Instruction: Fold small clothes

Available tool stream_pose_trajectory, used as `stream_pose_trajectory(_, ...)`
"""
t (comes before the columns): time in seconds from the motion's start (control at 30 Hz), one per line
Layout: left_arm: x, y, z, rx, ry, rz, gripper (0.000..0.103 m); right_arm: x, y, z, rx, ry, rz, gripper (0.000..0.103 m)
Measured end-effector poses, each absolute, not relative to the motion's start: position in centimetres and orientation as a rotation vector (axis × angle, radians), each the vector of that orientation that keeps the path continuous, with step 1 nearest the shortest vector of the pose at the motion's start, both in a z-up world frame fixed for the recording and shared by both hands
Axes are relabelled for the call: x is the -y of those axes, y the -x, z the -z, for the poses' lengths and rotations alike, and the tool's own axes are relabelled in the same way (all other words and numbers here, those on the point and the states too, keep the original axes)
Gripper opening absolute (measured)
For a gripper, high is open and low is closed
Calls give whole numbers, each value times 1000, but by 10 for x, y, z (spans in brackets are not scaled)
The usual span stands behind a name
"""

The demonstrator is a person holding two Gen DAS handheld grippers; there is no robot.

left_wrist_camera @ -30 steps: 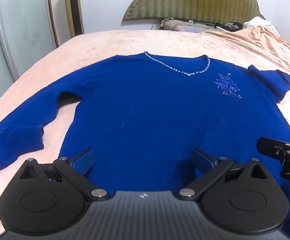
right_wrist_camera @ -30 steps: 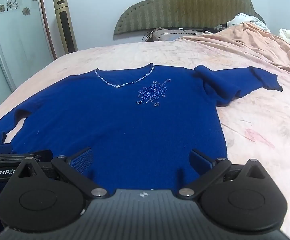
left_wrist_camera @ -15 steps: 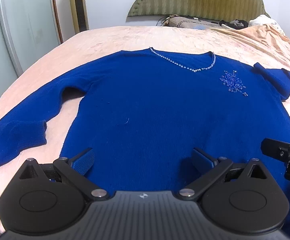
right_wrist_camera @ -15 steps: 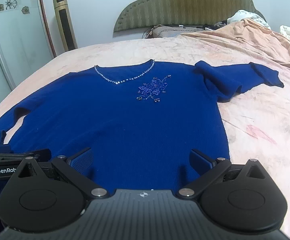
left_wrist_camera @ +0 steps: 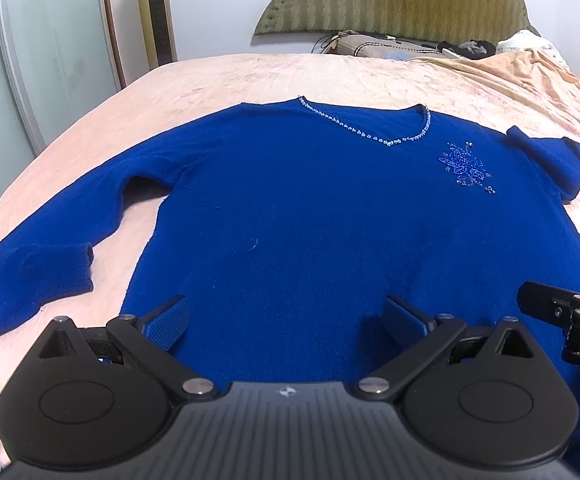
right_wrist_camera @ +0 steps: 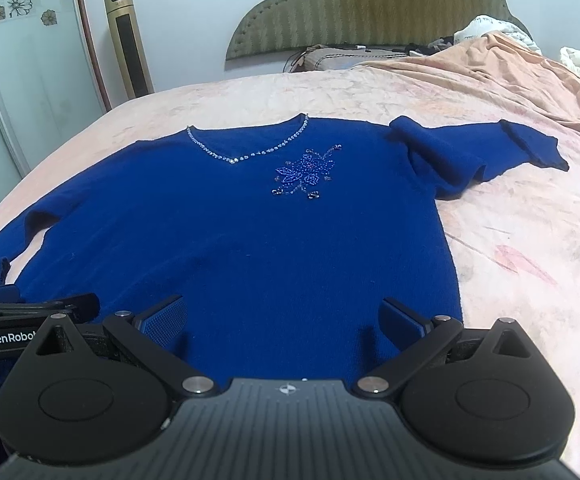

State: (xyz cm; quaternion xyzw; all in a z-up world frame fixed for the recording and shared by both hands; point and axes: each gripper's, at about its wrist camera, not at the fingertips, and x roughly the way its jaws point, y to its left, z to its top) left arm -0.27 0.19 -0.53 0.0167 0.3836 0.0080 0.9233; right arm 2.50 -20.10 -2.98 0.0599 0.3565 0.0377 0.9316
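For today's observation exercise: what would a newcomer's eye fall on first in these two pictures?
First, the bright blue sweater spread flat, front up, on the pink bed. Next, its beaded flower below the sparkly neckline. Then the open left gripper and right gripper over its hem.

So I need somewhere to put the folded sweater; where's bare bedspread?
Bare bedspread lies right of the blue sweater, and between its neckline and the headboard. The rumpled blanket crowds the far right corner.
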Motion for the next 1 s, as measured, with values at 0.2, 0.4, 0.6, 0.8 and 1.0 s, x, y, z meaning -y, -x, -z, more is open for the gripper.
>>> stream_pose_trajectory(0.2,1,2,5,-789,-53,-24,103,200,-25,29,-730,-120,-79,103)
stream_pose_trajectory(0.4,3,2,7,-795,-63,-25,103,200,-25,30,-733,-125,-86,103)
stream_pose_trajectory(0.6,4,0,7,-799,-58,-29,103,200,-24,28,-719,-113,-88,103)
stream_pose_trajectory(0.8,8,-5,7,-797,-78,-27,103,207,-26,26,-678,-116,-112,103)
stream_pose_trajectory(1.0,13,-14,7,-797,-77,-19,103,207,-29,23,-644,-63,-155,103)
